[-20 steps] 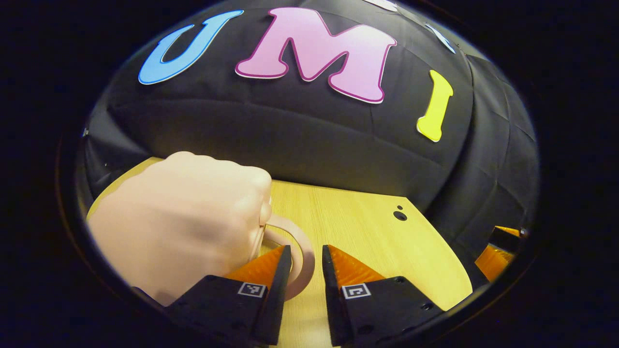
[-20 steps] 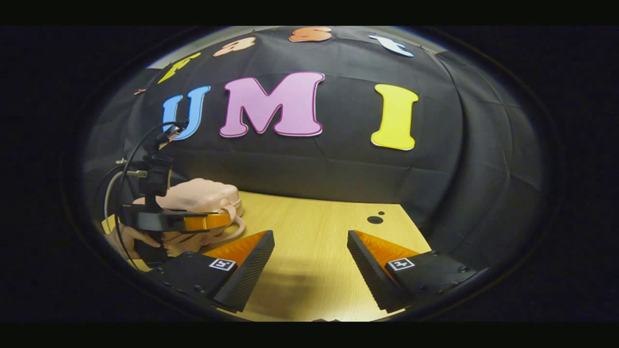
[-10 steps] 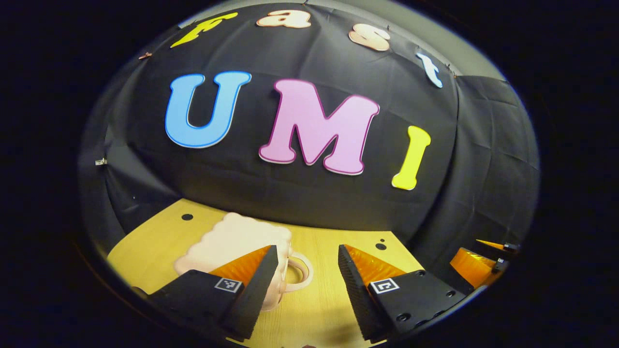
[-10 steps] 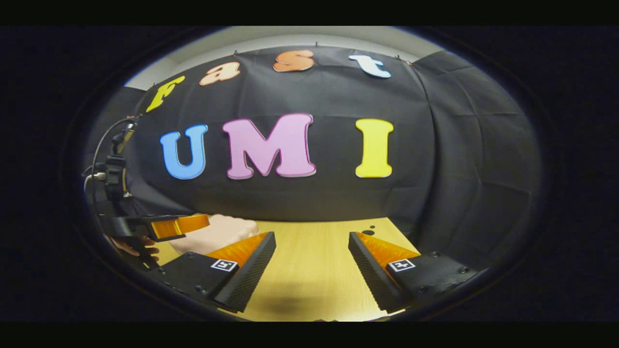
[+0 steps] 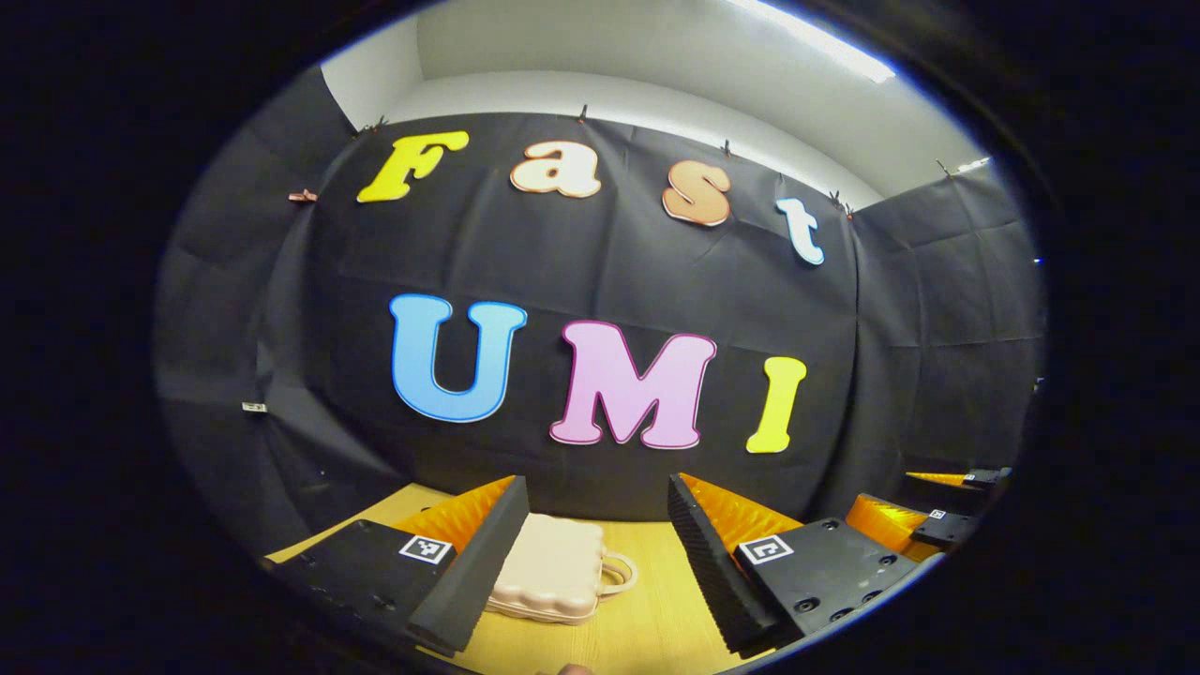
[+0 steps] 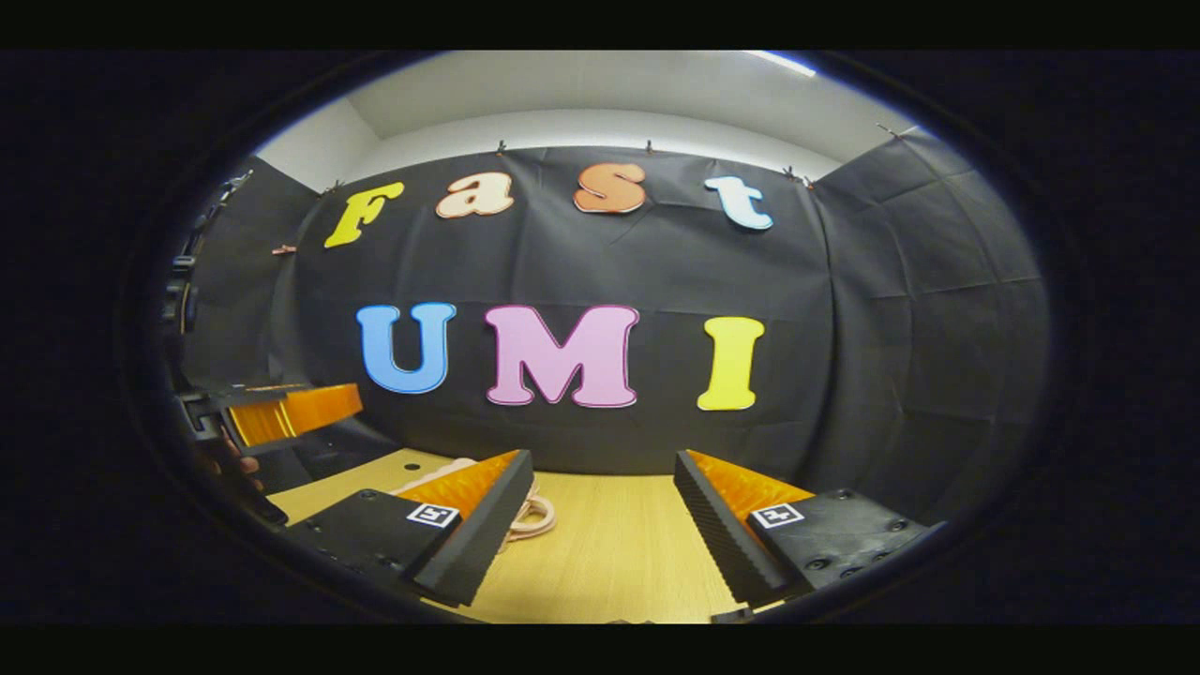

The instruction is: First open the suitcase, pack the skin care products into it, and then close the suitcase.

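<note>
Black cloth backs your wooden table (image 5: pixel 647 637), where the pink suitcase (image 5: pixel 548 572) lies closed toward the far edge. No skin care products show, so judge whether packing is finished. Your left hand-held gripper (image 5: pixel 595 562) and right hand-held gripper (image 6: pixel 600 530) both hang wide apart, holding nothing.

Tabletop (image 5: pixel 647 637) reads as pale wood-grain laminate, smooth with a soft sheen. The suitcase (image 5: pixel 553 572) at six o'clock looks like moulded plastic, smooth, faintly glossy, its edge scalloped. The booth wall (image 6: pixel 891 309) is matt black cloth, creased and pinned along its top.
</note>
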Demonstrator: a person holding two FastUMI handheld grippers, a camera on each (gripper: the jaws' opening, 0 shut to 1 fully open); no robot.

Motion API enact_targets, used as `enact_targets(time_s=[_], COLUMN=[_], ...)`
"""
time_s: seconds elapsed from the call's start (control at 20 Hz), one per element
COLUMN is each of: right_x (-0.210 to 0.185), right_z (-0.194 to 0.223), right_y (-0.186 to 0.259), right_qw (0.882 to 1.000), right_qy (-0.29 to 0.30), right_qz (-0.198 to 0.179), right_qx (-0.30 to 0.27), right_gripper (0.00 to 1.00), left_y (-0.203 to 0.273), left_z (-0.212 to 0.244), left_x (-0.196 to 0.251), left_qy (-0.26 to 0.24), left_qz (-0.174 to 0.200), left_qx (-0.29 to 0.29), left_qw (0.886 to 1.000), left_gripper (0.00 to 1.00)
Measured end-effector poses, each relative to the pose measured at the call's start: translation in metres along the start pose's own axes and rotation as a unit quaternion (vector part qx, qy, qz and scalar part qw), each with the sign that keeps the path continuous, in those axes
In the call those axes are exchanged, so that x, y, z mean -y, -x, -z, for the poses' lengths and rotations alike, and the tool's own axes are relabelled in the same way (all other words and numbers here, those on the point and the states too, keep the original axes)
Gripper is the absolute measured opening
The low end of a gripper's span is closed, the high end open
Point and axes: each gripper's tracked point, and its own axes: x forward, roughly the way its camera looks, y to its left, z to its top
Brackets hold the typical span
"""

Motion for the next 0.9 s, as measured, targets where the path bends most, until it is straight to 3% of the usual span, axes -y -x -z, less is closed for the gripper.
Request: enact_targets(time_s=[0.25, 0.45, 0.5, 0.8, 0.85, 0.9], right_x=[-0.013, -0.022, -0.021, -0.020, -0.018, -0.018], right_z=[-0.009, -0.013, -0.015, -0.022, -0.024, -0.023], right_y=[0.035, 0.051, 0.051, 0.043, 0.042, 0.040], right_qw=[0.999, 0.999, 0.998, 0.998, 0.998, 0.998], right_qy=[0.009, 0.017, 0.017, 0.012, 0.013, 0.013], right_qz=[0.013, 0.003, 0.005, 0.009, 0.010, 0.011], right_qx=[0.042, 0.050, 0.054, 0.061, 0.064, 0.065], right_gripper=[0.96, 0.94, 0.97, 0.97, 0.97, 0.96], left_y=[0.046, 0.055, 0.055, 0.049, 0.048, 0.047], left_z=[-0.004, 0.005, 0.001, -0.005, -0.006, -0.007], left_x=[-0.030, -0.051, -0.054, -0.051, -0.050, -0.050], left_qy=[-0.023, 0.000, 0.003, -0.007, -0.007, -0.007], left_qz=[-0.017, -0.049, -0.055, -0.050, -0.051, -0.050], left_qx=[0.008, 0.000, 0.009, 0.022, 0.023, 0.026], left_qw=[1.000, 0.999, 0.998, 0.998, 0.998, 0.998], left_gripper=[0.95, 0.95, 0.95, 0.95, 0.92, 0.95])
